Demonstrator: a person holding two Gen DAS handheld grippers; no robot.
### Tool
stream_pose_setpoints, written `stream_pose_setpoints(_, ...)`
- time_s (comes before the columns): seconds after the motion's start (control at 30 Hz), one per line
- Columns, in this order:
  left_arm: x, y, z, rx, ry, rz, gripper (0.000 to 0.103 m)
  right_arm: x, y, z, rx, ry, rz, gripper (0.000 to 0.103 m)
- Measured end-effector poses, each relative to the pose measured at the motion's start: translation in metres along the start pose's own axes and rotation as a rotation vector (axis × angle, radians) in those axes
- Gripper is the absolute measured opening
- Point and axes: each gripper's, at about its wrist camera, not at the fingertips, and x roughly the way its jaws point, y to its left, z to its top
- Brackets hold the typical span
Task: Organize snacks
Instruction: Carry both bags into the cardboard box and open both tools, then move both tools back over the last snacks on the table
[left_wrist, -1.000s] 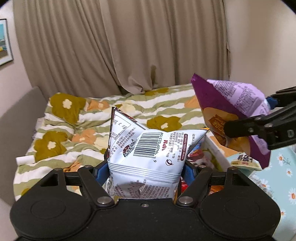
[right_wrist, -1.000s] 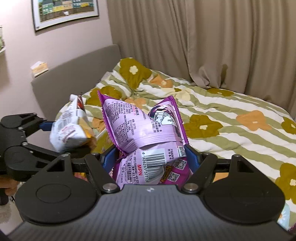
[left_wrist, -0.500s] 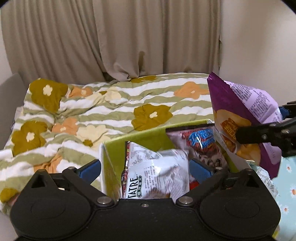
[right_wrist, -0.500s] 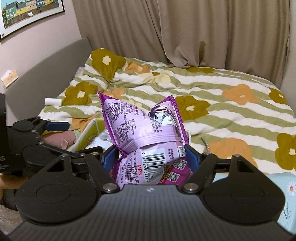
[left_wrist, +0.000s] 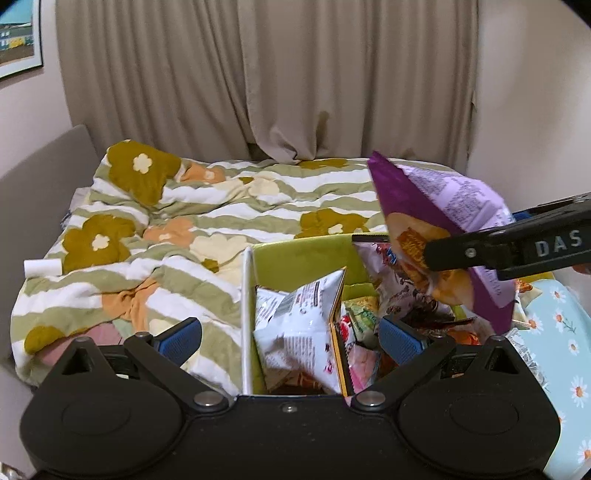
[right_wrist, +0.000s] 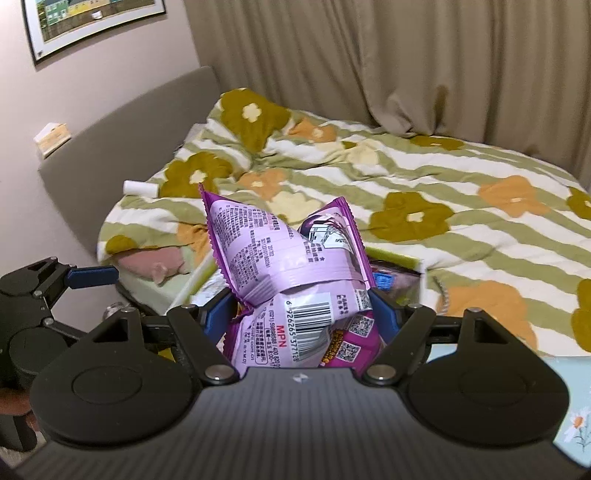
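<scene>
A white snack bag (left_wrist: 295, 317) lies loose in the green box (left_wrist: 295, 258), on top of several other snack packs. My left gripper (left_wrist: 290, 334) hangs over the box with its jaws spread wide; the blue pads (left_wrist: 181, 334) stand clear of the bag. A purple snack bag (right_wrist: 280, 266) sits between the blue pads of my right gripper (right_wrist: 299, 314), whose jaws are opening, though the pads still touch the bag's sides. In the left wrist view that purple bag (left_wrist: 443, 206) hangs over the box's right part. The box's bottom is hidden.
The box rests on a bed with a green-striped flower quilt (left_wrist: 184, 236). A white roll (left_wrist: 42, 266) and a pink plush toy (right_wrist: 151, 264) lie at the bed's left edge. A light-blue daisy cloth (left_wrist: 565, 332) is to the right. Curtains and a grey headboard stand behind.
My left gripper let go of the white bag, which dropped into the green box, and its jaws spread wide. The right gripper came lower over the box with the purple bag.
</scene>
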Motion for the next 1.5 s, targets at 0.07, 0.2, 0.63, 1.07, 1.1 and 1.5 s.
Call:
stream_pose_setpoints(0.07,-0.002,0.002,-0.003,-0.005,0.003,0.015,0.103,0.003,0.004,0.000,0.002,0.003,0.023,0.096)
stream_pose_setpoints(0.2,-0.004,0.004,-0.012,-0.022,0.022,0.040,0.103,0.003,0.006,-0.005,0.034,-0.020,0.075,0.103)
stream_pose_setpoints(0.63,-0.020,-0.007,-0.022,-0.039,0.004,0.022,0.103,-0.025,-0.010,-0.028,0.117,-0.082,0.035,0.103)
stream_pose_setpoints(1.07,-0.050,-0.047,-0.012,0.017,-0.076,-0.042,0.103,-0.098,-0.050,-0.043,0.154,-0.154,-0.150,0.103)
stream_pose_setpoints(1.1,-0.051,-0.054,-0.012,0.026,-0.080,-0.048,0.103,-0.104,-0.057,-0.046,0.159,-0.159,-0.158,0.103)
stream_pose_setpoints(1.5,-0.048,-0.169,-0.007,0.006,-0.059,-0.069,0.103,-0.140,-0.170,-0.076,0.134,-0.115,-0.181,0.103)
